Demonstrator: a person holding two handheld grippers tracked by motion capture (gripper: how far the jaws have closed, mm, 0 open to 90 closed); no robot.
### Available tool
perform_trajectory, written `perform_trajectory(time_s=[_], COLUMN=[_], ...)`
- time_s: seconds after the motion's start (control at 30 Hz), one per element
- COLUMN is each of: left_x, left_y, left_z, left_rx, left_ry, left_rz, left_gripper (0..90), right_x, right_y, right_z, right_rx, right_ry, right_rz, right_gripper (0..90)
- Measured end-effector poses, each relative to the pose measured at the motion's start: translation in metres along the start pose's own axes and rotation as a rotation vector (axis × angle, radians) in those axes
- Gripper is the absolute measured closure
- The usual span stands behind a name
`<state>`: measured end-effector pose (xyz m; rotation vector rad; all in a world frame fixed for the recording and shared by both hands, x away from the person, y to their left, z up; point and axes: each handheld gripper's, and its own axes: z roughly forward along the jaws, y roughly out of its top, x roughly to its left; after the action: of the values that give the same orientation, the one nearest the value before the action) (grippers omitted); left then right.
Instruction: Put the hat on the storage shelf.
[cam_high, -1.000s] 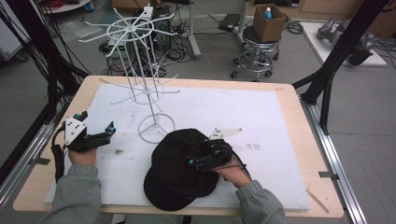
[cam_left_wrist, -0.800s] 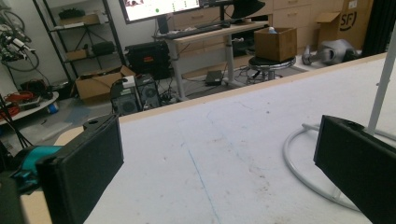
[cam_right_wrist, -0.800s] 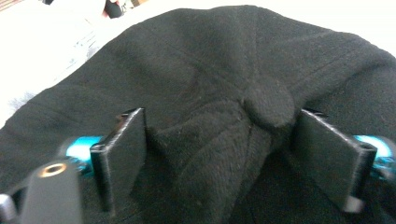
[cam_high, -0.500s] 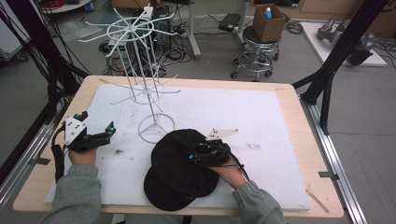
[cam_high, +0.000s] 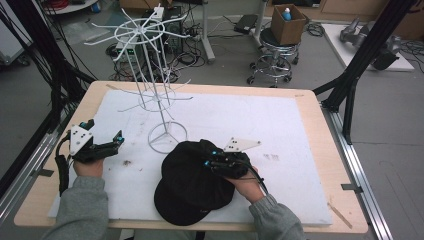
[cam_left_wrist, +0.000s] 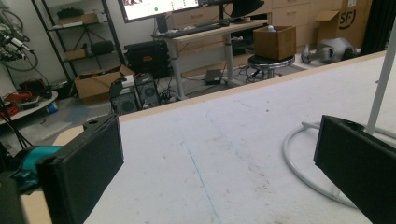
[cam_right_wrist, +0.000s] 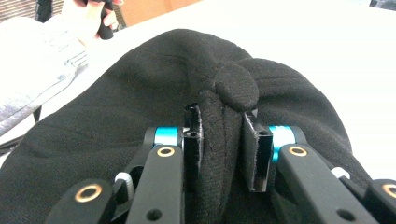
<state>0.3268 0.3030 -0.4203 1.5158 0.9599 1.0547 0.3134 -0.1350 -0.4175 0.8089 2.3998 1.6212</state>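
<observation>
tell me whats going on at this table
A person at a table works with a handheld gripper in each hand. The right gripper has just been closing its fingers and now pinches a fold of cloth at the crown of a black cap, right by its top button. The cap lies on the white mat, near the ring base of a white wire rack. The left gripper is off to the side above the mat, fingers open and holding nothing.

Open worktop to the right
The wire rack (cam_high: 155, 95) and the black cap (cam_high: 192, 182) block the middle; the worktop (cam_high: 280, 120) beyond lies bare.
</observation>
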Motion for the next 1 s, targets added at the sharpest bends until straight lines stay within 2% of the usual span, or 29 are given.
perform_trajectory(time_s=[0.1,0.2,0.37,0.6,0.67,0.7,0.77,0.87,0.97,1.0], left_x=[0.000,0.000,0.000,-0.001,0.000,0.000,0.000,0.000,0.000,0.000], left_y=[0.000,0.000,0.000,0.000,0.000,0.000,0.000,0.000,0.000,0.000], left_z=[0.000,0.000,0.000,0.000,0.000,0.000,0.000,0.000,0.000,0.000], left_rx=[-0.001,0.001,-0.003,-0.002,0.001,0.001,0.001,0.000,0.001,0.001], left_ry=[0.000,-0.001,-0.002,0.002,0.004,0.005,0.006,0.005,0.006,0.006], left_rz=[0.000,0.003,0.003,0.006,0.008,0.008,0.007,0.007,0.007,0.007], left_gripper=[1.8,1.8,1.7,1.8,1.8,1.8,1.8,1.8,1.8,1.7], right_x=[-0.001,-0.001,0.004,0.003,0.003,0.004,0.003,0.003,0.006,0.006], right_y=[0.000,-0.001,0.001,0.001,0.002,0.005,0.008,0.011,0.017,0.017], right_z=[0.000,-0.001,-0.004,-0.005,-0.007,-0.010,-0.015,-0.019,-0.027,-0.027], right_rx=[-0.007,-0.010,-0.032,-0.041,-0.055,-0.079,-0.099,-0.125,-0.181,-0.181], right_ry=[0.011,0.010,-0.011,0.006,0.005,0.005,0.022,0.026,0.029,0.029], right_rz=[0.024,0.028,-0.007,0.001,-0.001,0.004,0.015,0.010,0.000,0.000], right_gripper=[74.7,76.0,80.8,82.6,82.9,83.0,83.0,83.1,83.1,83.1])
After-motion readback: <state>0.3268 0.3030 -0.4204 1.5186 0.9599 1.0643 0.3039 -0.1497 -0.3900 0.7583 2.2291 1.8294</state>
